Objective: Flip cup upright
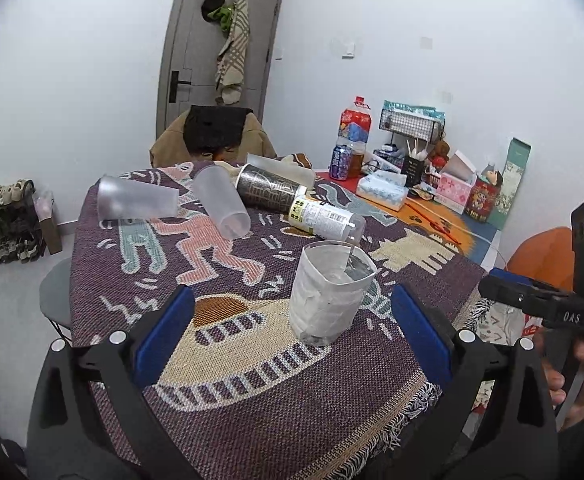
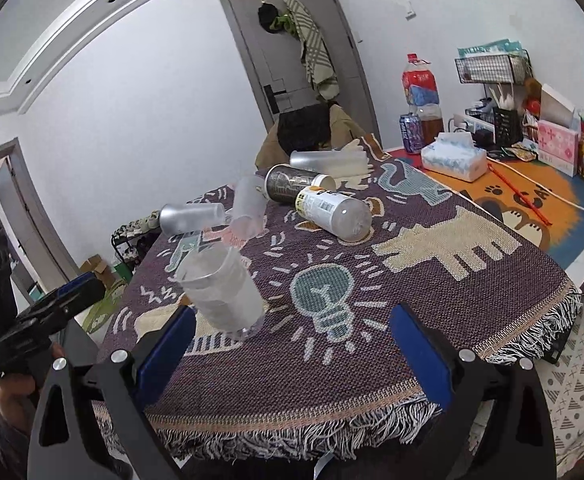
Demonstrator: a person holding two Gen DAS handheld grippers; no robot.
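Observation:
A frosted cup [image 1: 329, 294] stands upright on the patterned cloth, mouth up; it also shows in the right wrist view [image 2: 222, 292]. My left gripper [image 1: 292, 330] is open, its blue pads on either side of the cup but apart from it. My right gripper [image 2: 292, 344] is open and empty over the near edge of the cloth, right of the cup. Several cups lie on their sides farther back: two frosted ones [image 1: 136, 202] [image 1: 224, 206], a dark patterned one [image 1: 270, 188], a yellow-labelled one [image 1: 325, 216] and one behind [image 2: 325, 160].
The table's woven cloth [image 2: 411, 300] has a fringed front edge. At the back right stand a drink bottle [image 1: 353, 128], a can [image 1: 341, 162], a tissue box [image 1: 383, 190] and small boxes. A chair with a jacket [image 1: 212, 136] stands behind the table.

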